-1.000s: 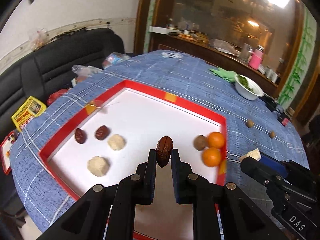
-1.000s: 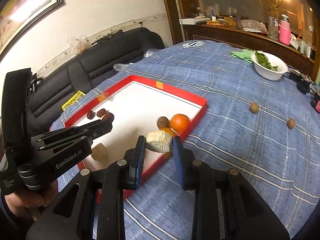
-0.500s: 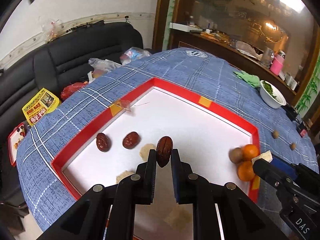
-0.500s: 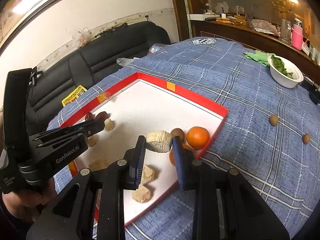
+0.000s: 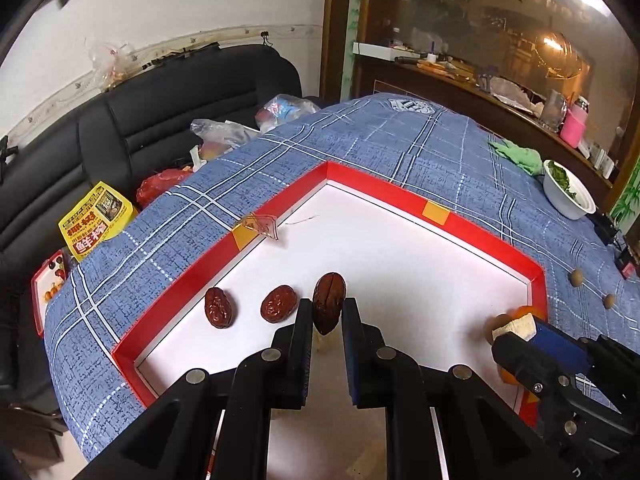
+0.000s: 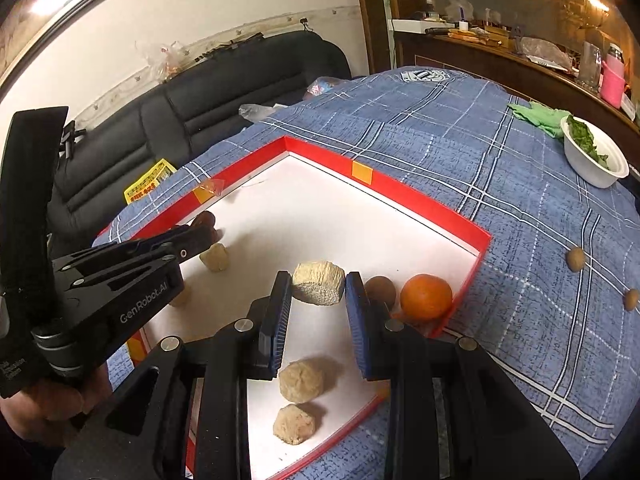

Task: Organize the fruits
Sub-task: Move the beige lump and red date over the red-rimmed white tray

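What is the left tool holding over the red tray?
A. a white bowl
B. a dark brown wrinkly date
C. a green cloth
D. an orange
B: the left tool is shut on a dark brown wrinkly date, above the white floor of the red tray.

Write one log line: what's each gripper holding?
left gripper: shut on red date | right gripper: shut on beige chunk | both over red tray

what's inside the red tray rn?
Red tray holds two dates, beige lumps, an orange and a brown fruit. Grippers hide part of the floor.
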Tool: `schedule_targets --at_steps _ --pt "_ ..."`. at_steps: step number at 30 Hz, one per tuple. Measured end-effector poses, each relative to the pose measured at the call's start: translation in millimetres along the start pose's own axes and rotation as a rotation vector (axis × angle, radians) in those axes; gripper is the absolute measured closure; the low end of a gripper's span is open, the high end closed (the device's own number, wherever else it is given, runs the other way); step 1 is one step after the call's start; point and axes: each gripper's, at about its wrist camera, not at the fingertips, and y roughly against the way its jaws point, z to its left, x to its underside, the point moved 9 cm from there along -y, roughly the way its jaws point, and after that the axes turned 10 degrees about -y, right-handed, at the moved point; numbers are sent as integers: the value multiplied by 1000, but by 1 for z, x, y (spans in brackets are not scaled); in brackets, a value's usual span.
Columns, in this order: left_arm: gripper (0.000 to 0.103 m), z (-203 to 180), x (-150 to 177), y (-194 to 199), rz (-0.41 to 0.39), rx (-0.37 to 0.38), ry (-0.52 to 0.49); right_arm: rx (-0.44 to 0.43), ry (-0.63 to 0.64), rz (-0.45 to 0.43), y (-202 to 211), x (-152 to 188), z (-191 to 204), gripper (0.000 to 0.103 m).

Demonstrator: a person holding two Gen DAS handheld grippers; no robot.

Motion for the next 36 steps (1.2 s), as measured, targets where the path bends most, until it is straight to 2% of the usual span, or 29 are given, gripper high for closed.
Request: schedule_targets --at_steps 24,27,29,31,32,33,36 --pt "89 0 -24 -32 52 -57 -36 28 -13 14 -21 -8 1 76" --pt "89 1 -21 -40 91 -37 -17 42 -11 15 -22 -7 1 76" --pt "88 6 -15 -48 156 -29 17 45 -3 41 -25 -4 3 75" --pt "68 13 -6 -52 236 -47 57 62 16 64 -27 -1 5 57" --pt "50 15 -6 -50 240 -42 77 61 25 66 -25 1 6 44" --pt "41 18 -8 -44 227 -33 118 56 31 59 -22 2 8 42" --pt "39 24 -17 -21 165 -55 198 48 39 31 -3 0 7 42"
